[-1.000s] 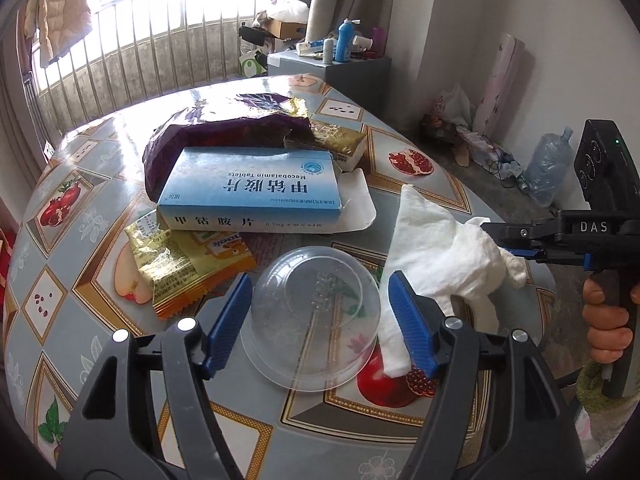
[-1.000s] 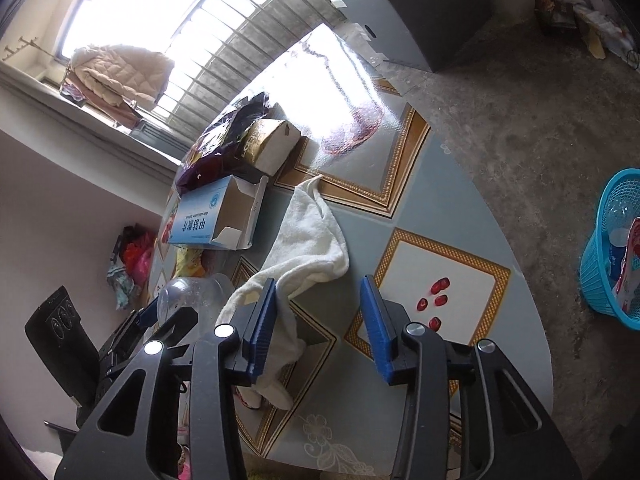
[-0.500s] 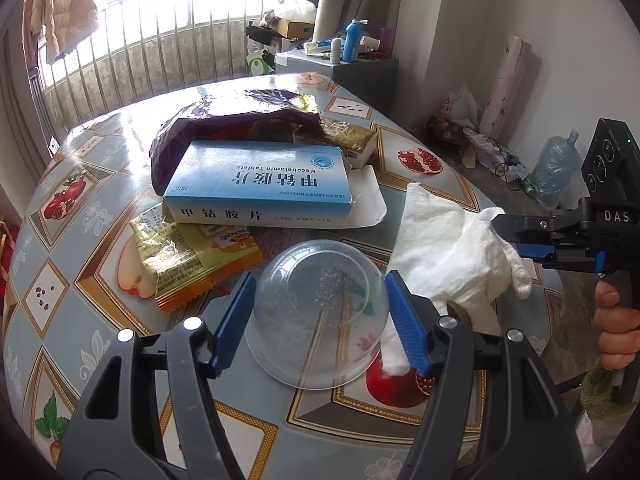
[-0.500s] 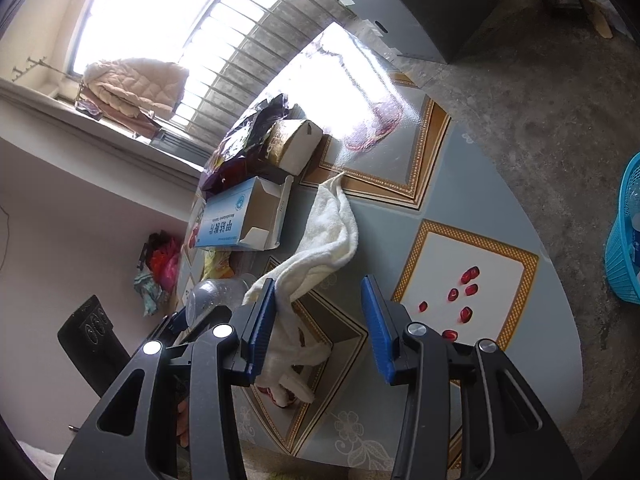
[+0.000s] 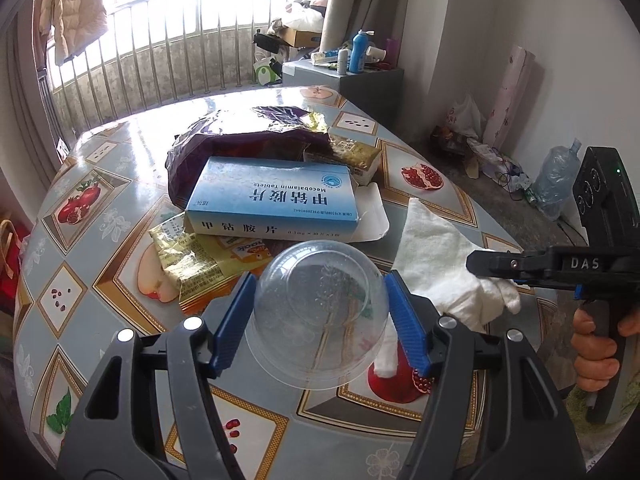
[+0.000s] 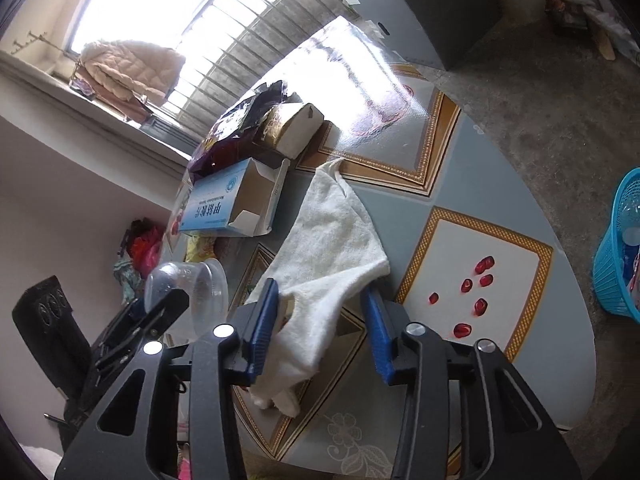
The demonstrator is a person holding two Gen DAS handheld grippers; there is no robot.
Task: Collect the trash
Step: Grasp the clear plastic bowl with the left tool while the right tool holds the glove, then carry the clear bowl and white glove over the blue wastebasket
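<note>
My left gripper [image 5: 322,320] is shut on a clear plastic cup [image 5: 320,312], held upside down above the table; the cup also shows in the right wrist view [image 6: 188,288]. My right gripper [image 6: 320,320] is open, its jaws on either side of a white cloth [image 6: 328,240] lying on the table; the cloth also shows in the left wrist view [image 5: 436,256]. On the table lie a blue medicine box [image 5: 272,200], a yellow snack wrapper [image 5: 196,260], a purple foil bag [image 5: 240,140] and a small gold box [image 5: 348,156].
The round table [image 6: 460,184] has a fruit-patterned cover. A blue basket [image 6: 620,248] with trash in it stands on the floor to the right. A grey cabinet [image 5: 344,84] with bottles stands behind the table, and a window railing [image 5: 160,68] runs behind it.
My left gripper has closed in on the clear cup and lifted it off the table. My right gripper has moved forward so its jaws straddle the cloth's near end.
</note>
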